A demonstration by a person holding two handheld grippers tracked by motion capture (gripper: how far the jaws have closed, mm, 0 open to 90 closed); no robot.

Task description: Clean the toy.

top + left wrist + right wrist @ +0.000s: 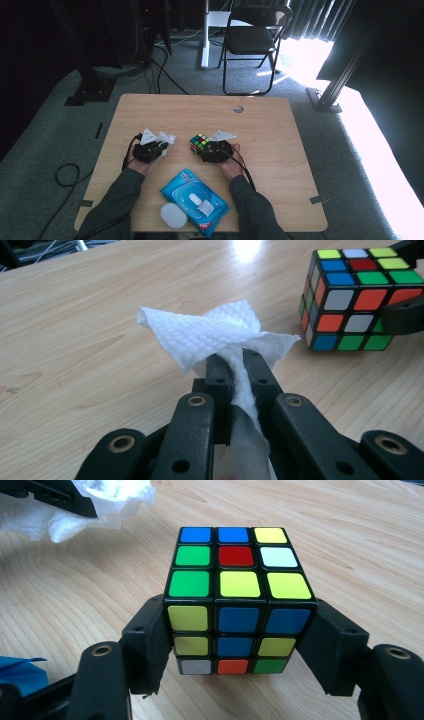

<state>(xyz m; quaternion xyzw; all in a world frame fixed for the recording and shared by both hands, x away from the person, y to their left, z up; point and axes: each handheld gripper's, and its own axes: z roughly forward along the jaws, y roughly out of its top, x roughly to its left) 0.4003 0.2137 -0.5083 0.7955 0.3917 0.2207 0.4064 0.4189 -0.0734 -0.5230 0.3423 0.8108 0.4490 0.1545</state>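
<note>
- The left tool [235, 365] was closed tight on a white wipe [215, 332], its two black jaws pinching the sheet so that a crumpled fan of it stood out past the tips and a strip trailed back between the jaws.
- In the high view the left tool [150, 149] sat over the left-middle of the counter [280, 130], with the wipe [165, 137] poking out toward the centre.
- The right tool [240, 645] stood about half open and gripped a puzzle cube [235, 580] by its two opposite sides, jaws pressed flat against the lower rows.
- The cube rested on the counter [350, 545], scrambled: its top face showed blue, blue, yellow; green, red, white; green, yellow, yellow.
- Seen from above, the cube [199, 142] lay near the middle of the counter, just beside the right tool [212, 150], and close to the wipe without touching it.
- From the left gripper view the cube [357, 297] sat ahead and to the right of the wipe, apart from it.
- A blue pack of wet wipes [197, 200] lay at the near edge between the person's forearms, with a white lid [173, 216] beside it; the print on the pack was too small to read.
- No lettering could be read on the cube or the tools.
- A folding chair [255, 40] stood on the carpet beyond the counter.
</note>
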